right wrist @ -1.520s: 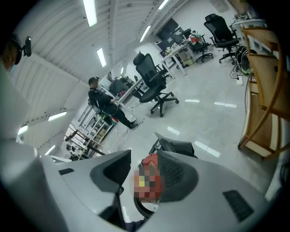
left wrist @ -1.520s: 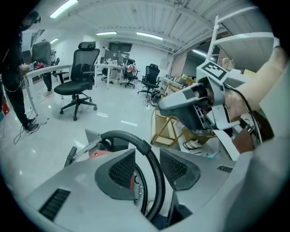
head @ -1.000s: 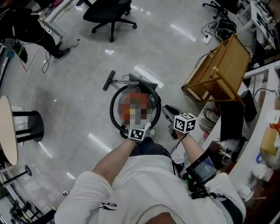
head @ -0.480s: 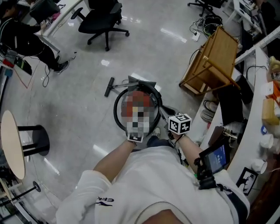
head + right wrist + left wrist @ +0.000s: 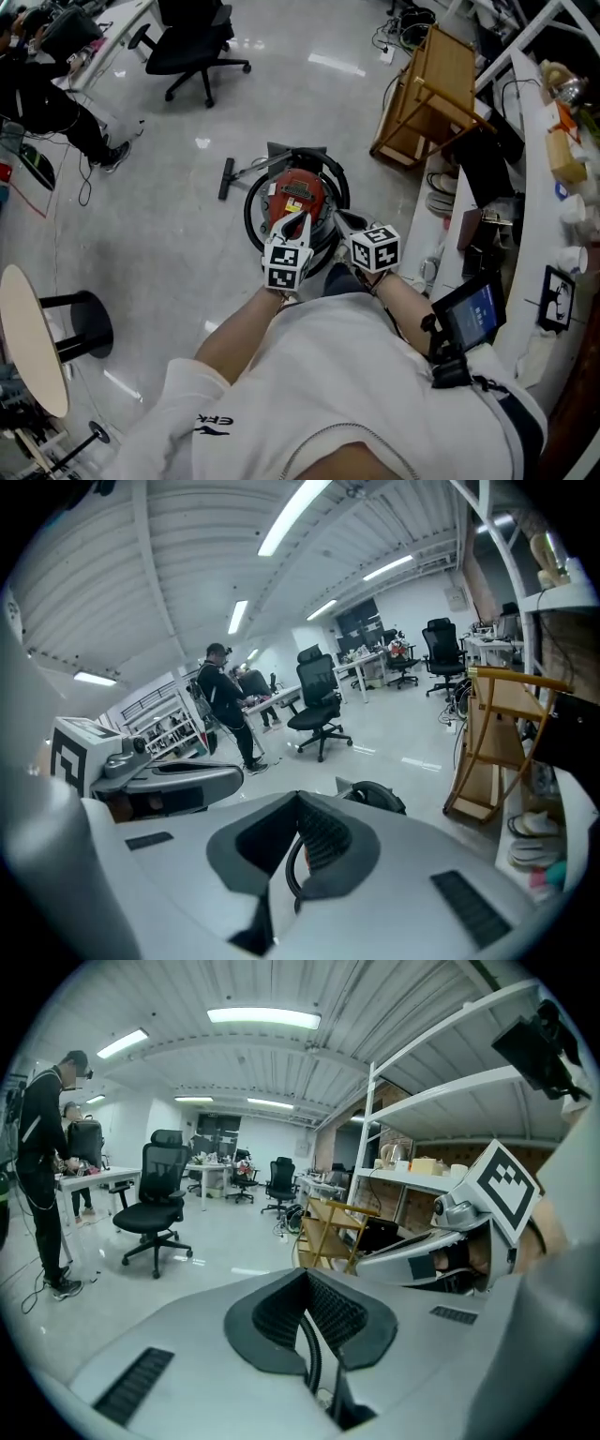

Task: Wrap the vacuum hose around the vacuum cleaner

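**Hose looks wrapped; both hand-held grippers shut and empty**

Your left hand-held gripper (image 5: 300, 221) and right hand-held gripper (image 5: 339, 218) hang side by side above the near edge of the vacuum cleaner (image 5: 298, 195). The machine stands on the floor (image 5: 159, 244) just in front of you. Both grippers have just finished closing. In each gripper view the pads meet tip to tip with nothing pinched between them, and only a sliver of the machine shows through the notch behind them. So you hold nothing.

The vacuum hose (image 5: 250, 211) lies as a black ring round the red body, close against it as far as the head view shows. I judge the wrapping itself as good as done. The wand (image 5: 253, 168) runs out to the left from the far side of the machine. Its floor head (image 5: 226, 179) rests on the floor, outside the coil.

What is left, as I read it, is to check that the ring sits snug and will not spring loose. You also need to decide whether the wand should be laid in or left where it is. Whether the hose end is tucked in, the pictures don't show.
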`<state>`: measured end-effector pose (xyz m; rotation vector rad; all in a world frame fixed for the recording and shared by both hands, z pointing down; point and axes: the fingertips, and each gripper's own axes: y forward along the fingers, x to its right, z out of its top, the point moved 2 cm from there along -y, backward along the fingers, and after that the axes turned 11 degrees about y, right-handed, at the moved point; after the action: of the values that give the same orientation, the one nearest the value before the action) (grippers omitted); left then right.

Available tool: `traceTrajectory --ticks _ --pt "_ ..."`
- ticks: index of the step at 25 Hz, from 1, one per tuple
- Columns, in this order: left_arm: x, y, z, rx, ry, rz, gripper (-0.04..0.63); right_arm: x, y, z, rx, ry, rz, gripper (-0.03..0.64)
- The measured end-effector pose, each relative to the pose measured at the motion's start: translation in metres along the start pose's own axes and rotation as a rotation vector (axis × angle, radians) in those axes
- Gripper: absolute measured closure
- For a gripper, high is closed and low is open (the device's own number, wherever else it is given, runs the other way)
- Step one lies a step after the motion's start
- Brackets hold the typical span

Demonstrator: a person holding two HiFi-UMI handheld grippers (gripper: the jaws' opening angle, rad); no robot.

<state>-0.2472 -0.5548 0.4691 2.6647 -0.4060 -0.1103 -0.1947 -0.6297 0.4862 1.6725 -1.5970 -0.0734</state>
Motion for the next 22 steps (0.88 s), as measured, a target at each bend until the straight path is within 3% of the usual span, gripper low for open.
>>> traceTrajectory --ticks 5,11,22 --pt "0.009 -0.049 -0.015 0.017 0.009 -0.036 0.592 -0.037 -0.022 -0.034 0.015 -0.015 -0.045 0.613" --pt "0.023 -0.089 -0.038 0.012 0.025 -0.094 0.594 -0.063 -0.050 -0.074 0.052 0.039 -0.112 0.612" --pt "0.066 -0.115 -0.046 0.016 0.072 -0.146 0.592 -0.056 -0.100 -0.123 0.094 0.110 -0.202 0.612"
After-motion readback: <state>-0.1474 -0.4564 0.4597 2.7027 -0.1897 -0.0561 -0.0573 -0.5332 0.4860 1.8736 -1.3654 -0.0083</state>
